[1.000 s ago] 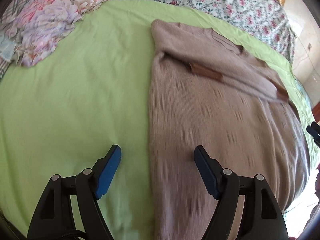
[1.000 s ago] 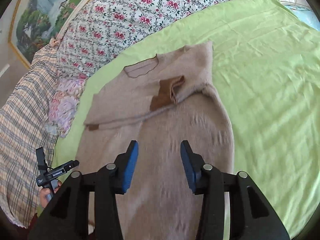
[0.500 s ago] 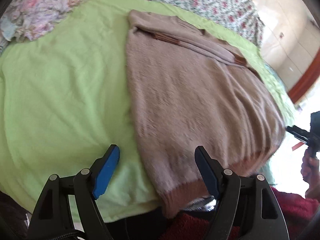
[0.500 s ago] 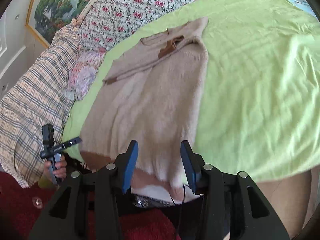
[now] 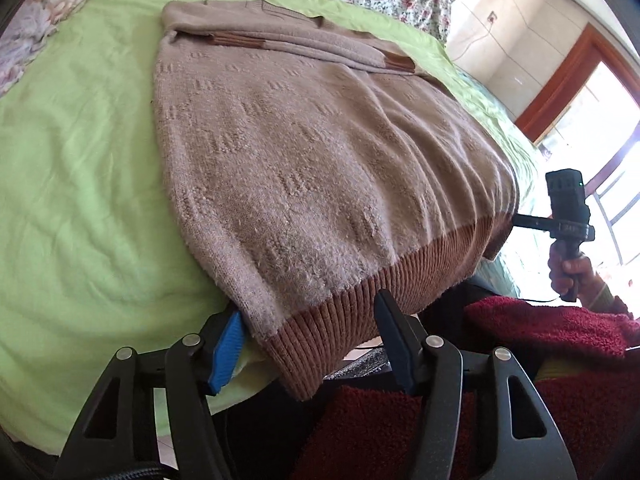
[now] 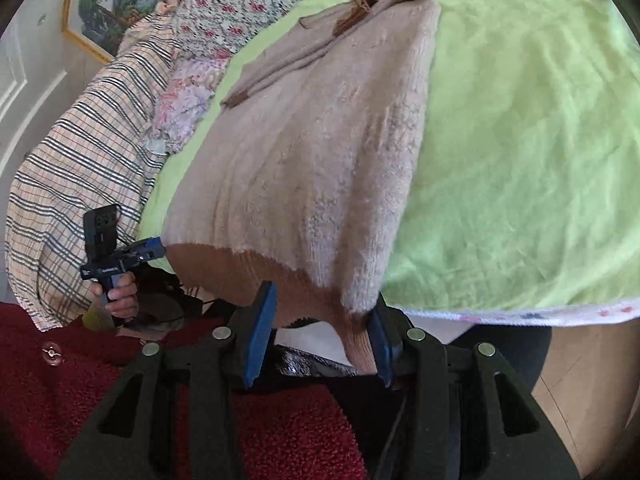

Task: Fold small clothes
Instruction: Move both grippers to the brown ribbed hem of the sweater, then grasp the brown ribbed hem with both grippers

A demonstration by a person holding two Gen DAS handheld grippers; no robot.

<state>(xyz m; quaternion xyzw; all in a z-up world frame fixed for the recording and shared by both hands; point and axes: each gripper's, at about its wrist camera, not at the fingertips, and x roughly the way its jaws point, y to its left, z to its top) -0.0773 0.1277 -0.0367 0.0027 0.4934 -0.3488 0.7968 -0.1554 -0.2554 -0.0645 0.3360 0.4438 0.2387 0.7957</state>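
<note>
Knitwear hangs over the near edge of the bed: one beige sweater lies spread on the lime-green sheet, both sleeves folded across its chest, its brown ribbed hem drooping off the mattress toward the person. At the left corner of that hem, the left claw stands with its two blue-padded fingers spread wide, one on each side of the ribbing and not yet pinching it. Further right, at the other corner, the right claw is likewise parted around the hem, and the cloth's corner sits close against the right-hand finger; I cannot tell whether it touches. My guess is that both corners are about to be gripped and carried up toward the collar. The danger, as I see it, is a shallow bite: the knit looks thick and fuzzy, so a claw closing only on the outer rib could let the corner slip out mid-lift, or catch just the top layer and leave the back one behind, giving a crooked fold. Uneven lifting by the two hands could also drag the whole garment off the edge, since the hem already hangs free. Counted: one sweater, two claws, two folded sleeves with brown cuffs, one green sheet, and a floral quilt beyond.
</note>
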